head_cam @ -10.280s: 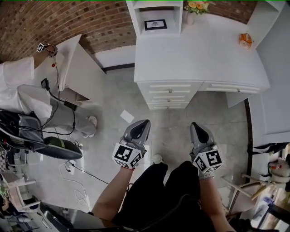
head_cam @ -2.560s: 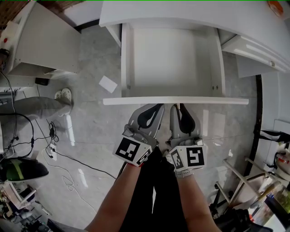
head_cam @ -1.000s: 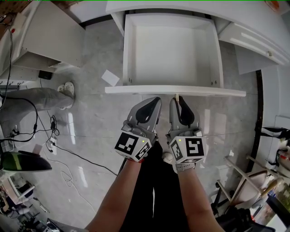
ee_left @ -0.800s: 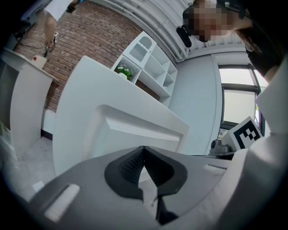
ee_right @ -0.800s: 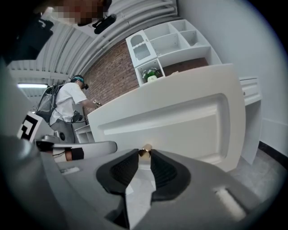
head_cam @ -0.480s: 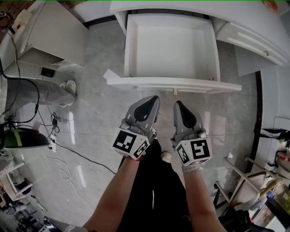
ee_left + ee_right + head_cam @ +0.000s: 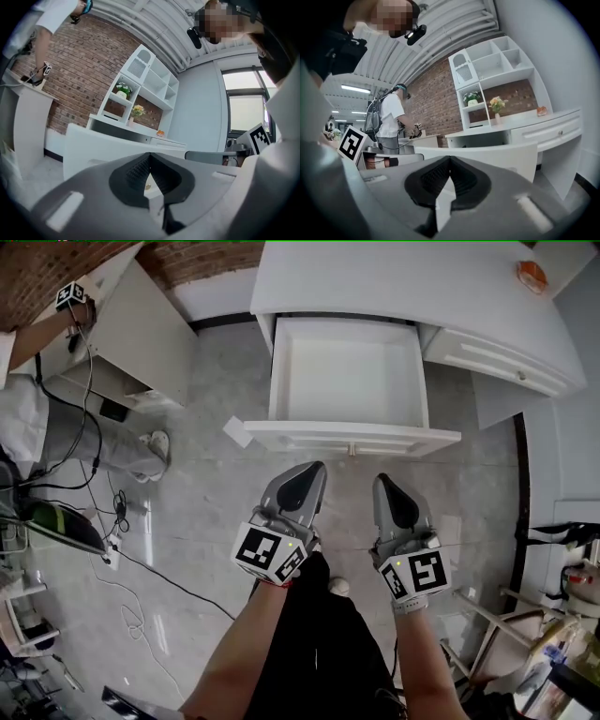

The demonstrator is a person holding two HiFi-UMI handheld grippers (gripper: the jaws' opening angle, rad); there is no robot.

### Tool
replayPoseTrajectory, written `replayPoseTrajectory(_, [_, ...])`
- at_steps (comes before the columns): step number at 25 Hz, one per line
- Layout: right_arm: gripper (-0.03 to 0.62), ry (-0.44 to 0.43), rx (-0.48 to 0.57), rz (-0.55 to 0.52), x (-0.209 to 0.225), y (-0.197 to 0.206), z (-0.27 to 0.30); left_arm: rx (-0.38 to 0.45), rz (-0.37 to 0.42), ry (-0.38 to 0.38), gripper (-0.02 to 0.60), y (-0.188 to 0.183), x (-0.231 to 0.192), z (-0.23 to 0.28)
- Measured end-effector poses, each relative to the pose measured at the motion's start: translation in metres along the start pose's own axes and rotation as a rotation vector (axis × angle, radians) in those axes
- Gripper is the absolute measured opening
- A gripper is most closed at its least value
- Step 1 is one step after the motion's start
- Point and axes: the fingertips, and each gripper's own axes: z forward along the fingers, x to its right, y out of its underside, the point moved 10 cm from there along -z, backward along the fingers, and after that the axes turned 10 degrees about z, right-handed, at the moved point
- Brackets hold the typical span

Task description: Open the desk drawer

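Observation:
The white desk (image 7: 375, 287) runs across the top of the head view. Its top left drawer (image 7: 349, 371) stands pulled far out and shows an empty white inside. The drawer front (image 7: 309, 435) carries a small gold knob (image 7: 352, 452). My left gripper (image 7: 312, 468) hangs shut and empty just short of the front, left of the knob. My right gripper (image 7: 382, 480) is also shut and empty, a little below and right of the knob. In the left gripper view, the shut left gripper (image 7: 150, 155) faces the drawer front (image 7: 103, 145). The shut right gripper (image 7: 450, 159) faces the same panel (image 7: 487, 154).
A second white table (image 7: 141, 329) with cables stands at the left, where a person's arm (image 7: 33, 329) reaches. A scrap of paper (image 7: 236, 431) and a shoe (image 7: 155, 446) lie on the floor. An orange object (image 7: 531, 276) sits on the desk. A shut drawer (image 7: 497, 360) lies right.
The drawer, shut ten seconds ago, now stands open. Over the last second both grippers drew back from the drawer front and spread apart, and the view has pulled away.

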Motion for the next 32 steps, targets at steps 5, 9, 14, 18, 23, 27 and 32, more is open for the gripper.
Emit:
replayPoseTrajectory(5, [0.000, -0.022, 0.019, -0.052, -0.014, -0.038, -0.028, 0.014, 0.019, 0.004, 0.003, -0.031, 0.011, -0.028])
replayPoseTrajectory(9, [0.000, -0.042, 0.026, -0.088, -0.027, -0.062, -0.052, 0.027, 0.039, -0.005, 0.003, -0.061, 0.022, -0.050])
replayPoseTrajectory(14, [0.000, -0.059, 0.024, -0.109, -0.050, -0.085, -0.077, 0.054, 0.029, -0.007, 0.003, -0.093, 0.042, -0.072])
replayPoseTrajectory(18, [0.000, -0.083, 0.045, -0.101, -0.067, -0.106, -0.097, 0.071, 0.018, -0.016, 0.003, -0.120, 0.059, -0.087])
replayPoseTrajectory(23, [0.000, -0.111, 0.073, -0.126, -0.083, -0.145, -0.124, 0.106, 0.026, 0.006, 0.003, -0.159, 0.077, -0.104])
replayPoseTrajectory(27, [0.000, -0.118, 0.098, -0.120, -0.092, -0.169, -0.148, 0.126, 0.019, -0.001, 0.003, -0.187, 0.087, -0.123])
replayPoseTrajectory(32, [0.000, -0.118, 0.127, -0.102, -0.104, -0.192, -0.176, 0.137, 0.067, 0.011, 0.003, -0.207, 0.102, -0.140])
